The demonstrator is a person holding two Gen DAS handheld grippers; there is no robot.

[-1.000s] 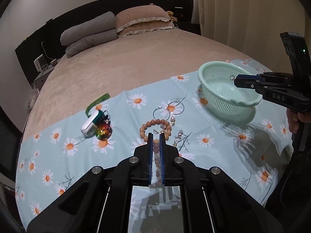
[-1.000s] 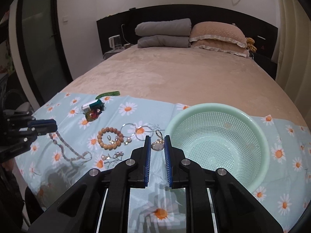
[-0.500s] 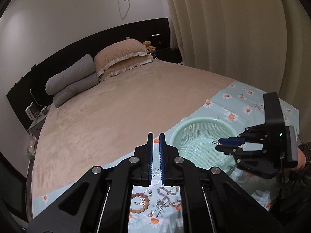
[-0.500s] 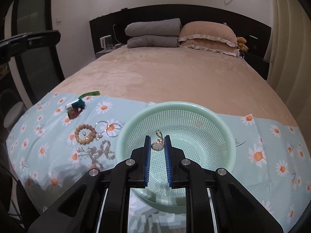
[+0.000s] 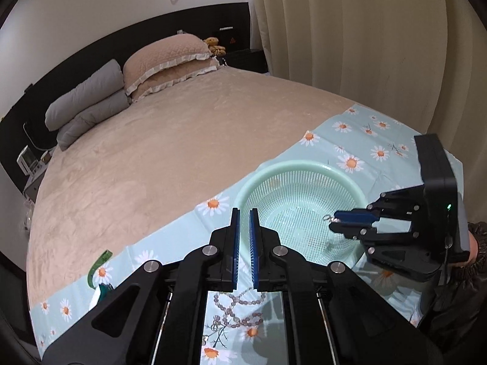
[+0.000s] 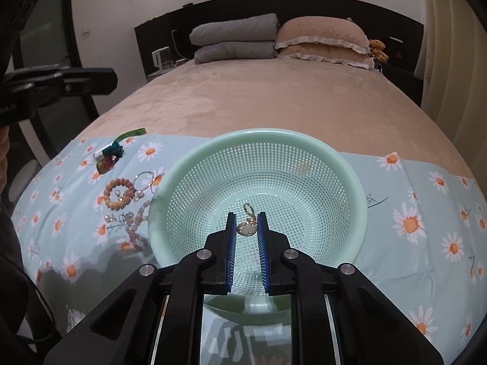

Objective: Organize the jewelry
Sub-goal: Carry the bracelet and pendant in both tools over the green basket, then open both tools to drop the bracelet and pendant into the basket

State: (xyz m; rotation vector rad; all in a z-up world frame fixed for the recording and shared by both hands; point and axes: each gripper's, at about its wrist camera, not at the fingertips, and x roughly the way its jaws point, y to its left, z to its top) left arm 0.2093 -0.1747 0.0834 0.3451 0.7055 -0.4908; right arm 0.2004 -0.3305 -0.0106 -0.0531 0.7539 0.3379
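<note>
a: what's changed on your side?

b: my right gripper (image 6: 246,223) has come over from the cloth and now hangs above the mint basket (image 6: 353,182), clenched on a small gold earring (image 6: 247,228) with its hook pointing up. my left gripper (image 5: 244,222) has lifted away from the pile and reads as closed; nothing shows between its pads.

a: so the earring is nearly home?

b: i'd judge so. it's over the basket's floor, not yet let go, and the basket looks empty otherwise.

a: what's left?

b: the bead bracelet (image 6: 117,193), hoop earrings (image 6: 146,179), pale bead strand (image 6: 135,228) and a green-and-red trinket (image 6: 108,158), all on the daisy cloth (image 6: 411,222) left of the basket.

a: and the room?

b: the cloth lies across a tan bed (image 6: 274,97), pillows (image 6: 319,39) at the dark headboard, curtains (image 5: 365,45) on the right.
</note>
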